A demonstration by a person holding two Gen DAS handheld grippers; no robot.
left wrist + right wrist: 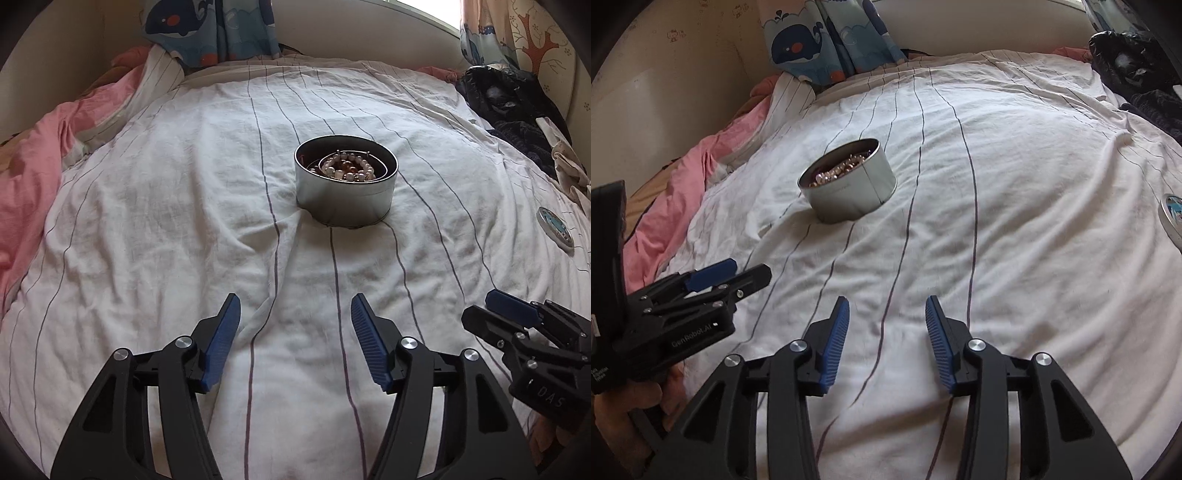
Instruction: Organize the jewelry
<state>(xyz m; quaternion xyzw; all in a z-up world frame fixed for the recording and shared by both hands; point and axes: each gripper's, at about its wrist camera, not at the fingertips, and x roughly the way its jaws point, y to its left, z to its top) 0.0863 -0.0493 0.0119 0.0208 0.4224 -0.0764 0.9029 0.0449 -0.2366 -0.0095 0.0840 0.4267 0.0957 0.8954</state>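
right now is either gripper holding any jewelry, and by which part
Nothing is held. The left gripper and right gripper are both open over the sheet; the beaded bracelets lie in the round tin.

You've got a round silver tin (345,197) sitting upright and open on the white striped sheet (184,221), pressing a little dent into the fabric. Inside it there's a coiled beaded bracelet (347,168), pale pinkish-white beads with a few amber-brown ones mixed in, lying on more jewelry you can't really make out. Its lid (555,228), silver rim with a blue picture, lies flat well off to the right.
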